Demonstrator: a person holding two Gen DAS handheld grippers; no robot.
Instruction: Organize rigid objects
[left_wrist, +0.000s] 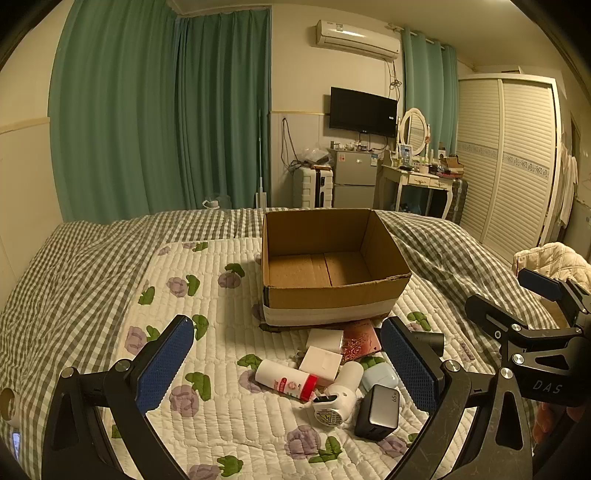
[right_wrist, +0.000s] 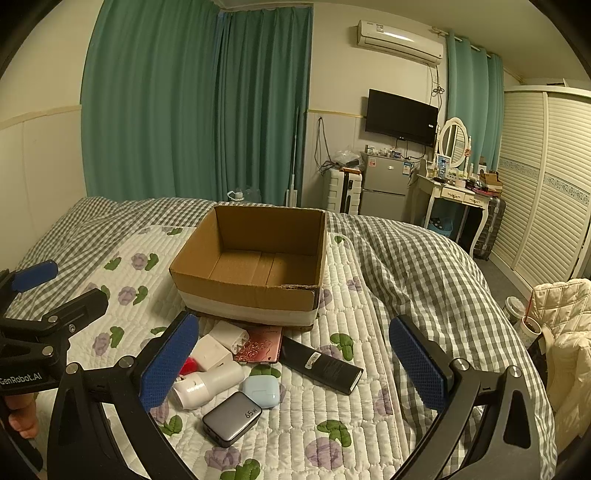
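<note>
An empty cardboard box (left_wrist: 328, 258) (right_wrist: 255, 266) stands on the bed. In front of it lies a pile: a white bottle with a red band (left_wrist: 284, 380), white cubes (left_wrist: 320, 360) (right_wrist: 211, 352), a white plug device (left_wrist: 338, 397) (right_wrist: 207, 384), a grey 65W charger (left_wrist: 378, 411) (right_wrist: 232, 417), a pale blue case (left_wrist: 380, 378) (right_wrist: 261, 390), a pink card (left_wrist: 360, 341) (right_wrist: 258, 347) and a black flat bar (right_wrist: 321, 365). My left gripper (left_wrist: 291, 369) is open above the pile. My right gripper (right_wrist: 295, 362) is open above it too.
The bed has a floral quilt (left_wrist: 207, 369) over a grey checked cover (right_wrist: 424, 266). A cream jacket (right_wrist: 565, 332) and a cup (right_wrist: 513, 306) are at the bed's right. Fridge, dresser and wardrobe stand at the far wall.
</note>
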